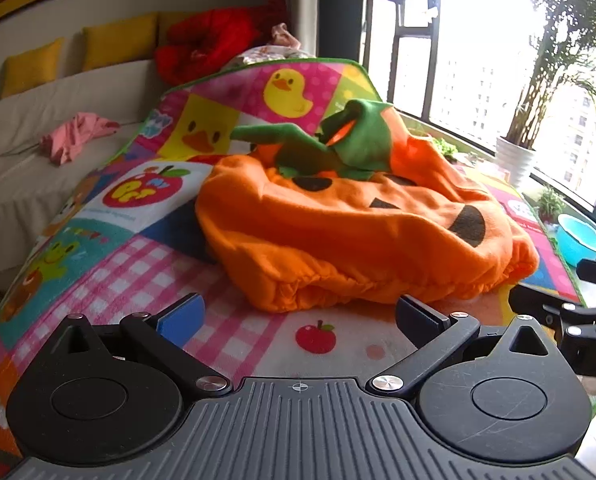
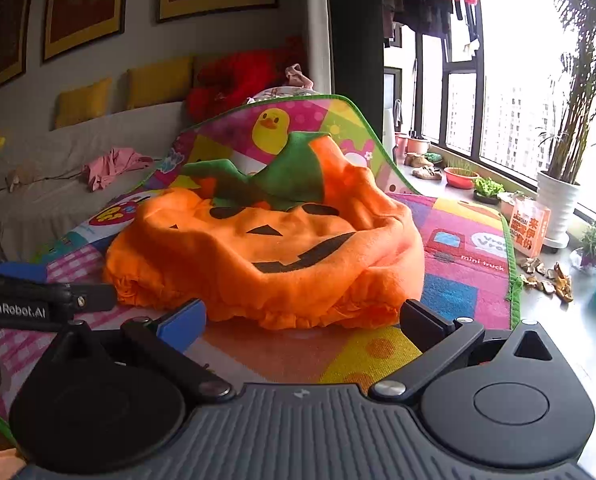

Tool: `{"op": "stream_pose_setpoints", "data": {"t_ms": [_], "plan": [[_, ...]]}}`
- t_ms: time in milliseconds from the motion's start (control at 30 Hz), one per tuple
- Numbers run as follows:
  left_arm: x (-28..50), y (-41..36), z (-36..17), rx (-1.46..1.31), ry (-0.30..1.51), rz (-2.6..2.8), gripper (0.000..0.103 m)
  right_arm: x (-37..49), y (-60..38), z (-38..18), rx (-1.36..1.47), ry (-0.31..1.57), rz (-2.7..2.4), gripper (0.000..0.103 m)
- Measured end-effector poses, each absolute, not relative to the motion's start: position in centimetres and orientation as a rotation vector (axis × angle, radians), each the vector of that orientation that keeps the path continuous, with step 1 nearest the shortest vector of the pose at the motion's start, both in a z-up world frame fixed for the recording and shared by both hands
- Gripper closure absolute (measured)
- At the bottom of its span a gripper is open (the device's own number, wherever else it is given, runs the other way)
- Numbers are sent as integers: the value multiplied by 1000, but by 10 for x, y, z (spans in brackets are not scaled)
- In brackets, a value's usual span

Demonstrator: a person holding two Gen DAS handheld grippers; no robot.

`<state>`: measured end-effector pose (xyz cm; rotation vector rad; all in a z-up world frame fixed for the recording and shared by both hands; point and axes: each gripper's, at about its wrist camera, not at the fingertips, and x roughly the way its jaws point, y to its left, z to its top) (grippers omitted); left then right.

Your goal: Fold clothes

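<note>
The pumpkin costume (image 1: 358, 232) lies crumpled on the play mat (image 1: 146, 264), dead ahead of you, its gathered hem (image 2: 298, 312) running crosswise and nearest your tools. It's soft orange fleece, puffy, with floppy green leaves (image 2: 282, 180) at the far end. Your left gripper (image 1: 298, 312) and right gripper (image 2: 302, 318) both stand spread apart, holding nothing, just short of that hem; the right looks slightly nearer.

Orange pumpkin costume (image 2: 266, 256) with black face, green collar; multicoloured cartoon-patchwork mat (image 2: 462, 236).
</note>
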<state>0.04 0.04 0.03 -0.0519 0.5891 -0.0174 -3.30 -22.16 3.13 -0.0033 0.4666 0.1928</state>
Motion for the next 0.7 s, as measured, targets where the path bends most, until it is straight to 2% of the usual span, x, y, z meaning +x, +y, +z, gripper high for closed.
{"op": "stream_pose_setpoints", "data": {"t_ms": [700], "plan": [[-1,2,-7,-46,620,-3,0,-31,-219,31,4,507,179,0]]}}
